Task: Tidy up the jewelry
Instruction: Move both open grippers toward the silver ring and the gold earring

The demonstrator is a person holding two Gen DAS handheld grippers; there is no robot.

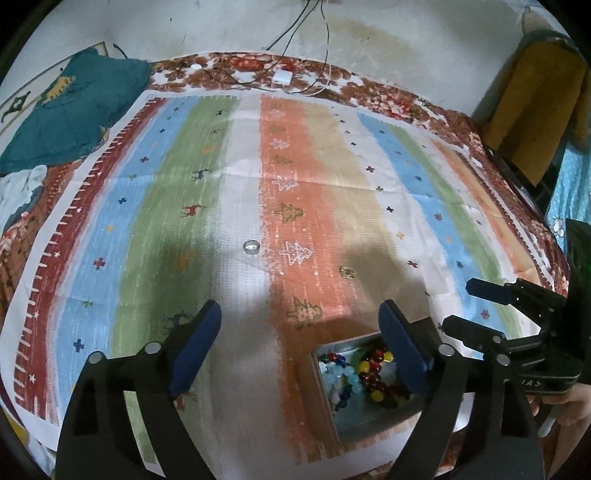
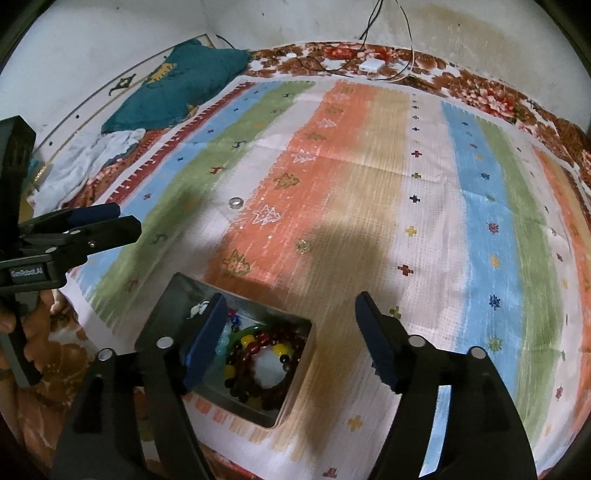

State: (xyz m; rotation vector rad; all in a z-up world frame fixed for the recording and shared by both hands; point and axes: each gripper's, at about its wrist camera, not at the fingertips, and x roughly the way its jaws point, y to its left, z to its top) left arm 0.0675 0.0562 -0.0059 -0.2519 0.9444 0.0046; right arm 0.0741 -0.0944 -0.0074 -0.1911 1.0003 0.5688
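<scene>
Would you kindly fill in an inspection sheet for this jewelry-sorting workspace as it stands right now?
Surface: striped, patterned cloth spread over a floral brown bedcover.
Job's things: square grey metal tin holding beaded bracelets; silver band ring and small gold ornament loose on the cloth, apart from the tin.
Clutter: teal cushion and crumpled white fabric at the far left edge.
Grippers: left tongs and right tongs both open, nothing between the pads, hovering by the tin.
Cables: black and white leads with a white adapter at the far edge.
Surroundings: stained white wall; yellow cloth hanging on the right.
</scene>
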